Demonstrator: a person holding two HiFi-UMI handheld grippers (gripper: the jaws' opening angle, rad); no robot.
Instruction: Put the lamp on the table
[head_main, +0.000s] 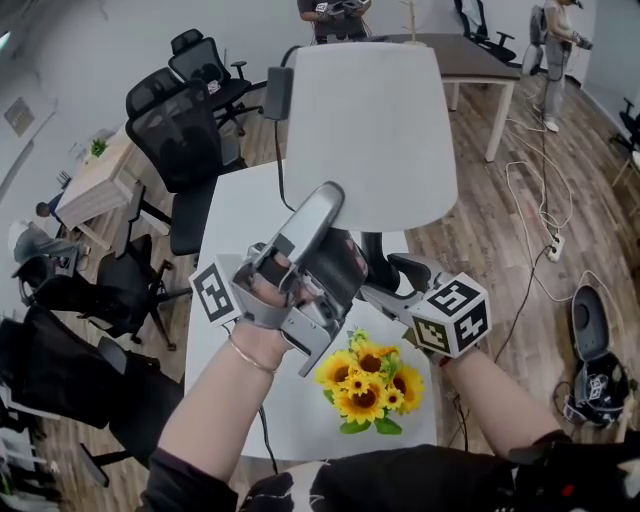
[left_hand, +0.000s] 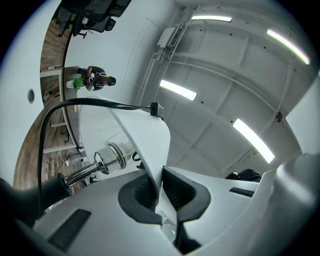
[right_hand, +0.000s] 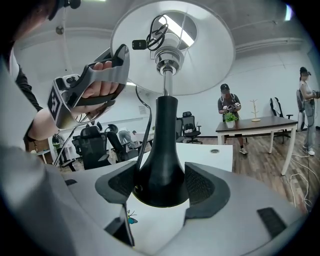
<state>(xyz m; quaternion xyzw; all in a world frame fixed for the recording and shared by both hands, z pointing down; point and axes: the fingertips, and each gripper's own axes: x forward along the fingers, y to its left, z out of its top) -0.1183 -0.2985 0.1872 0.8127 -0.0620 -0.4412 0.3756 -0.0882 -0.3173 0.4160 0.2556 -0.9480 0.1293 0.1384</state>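
From the head view, the lamp's white shade (head_main: 370, 130) stands upright over the far half of a white table (head_main: 240, 215). A black cable (head_main: 278, 160) hangs down from the shade's left side. The left gripper (head_main: 330, 197) slants up from the left hand (head_main: 270, 290) to the shade's lower rim. The right gripper (head_main: 385, 270) reaches in under the shade from the right, its marker cube (head_main: 452, 315) turned toward the camera. A bunch of sunflowers (head_main: 368, 385) lies on the near end of the table, just below both grippers. Black office chairs (head_main: 175, 140) stand to the left of the table.

In the left gripper view, the left gripper (left_hand: 159, 187) has its jaws pressed together on the thin wall of the shade (left_hand: 145, 145), which rises between the pads. The lamp's metal stem (left_hand: 82, 174) and socket show to the left, inside the shade.

In the right gripper view, the right gripper (right_hand: 162, 185) has its jaws closed against the two sides of the lamp's flared black base (right_hand: 162, 165). The stem (right_hand: 165, 82) runs straight up from the base into the shade (right_hand: 210, 55). The white table top (right_hand: 210, 150) lies behind and below the base, but contact between them cannot be made out. The left gripper (right_hand: 92, 85) holds the shade's rim at upper left. A person (right_hand: 227, 105) stands by a brown table (right_hand: 255, 125) in the background.
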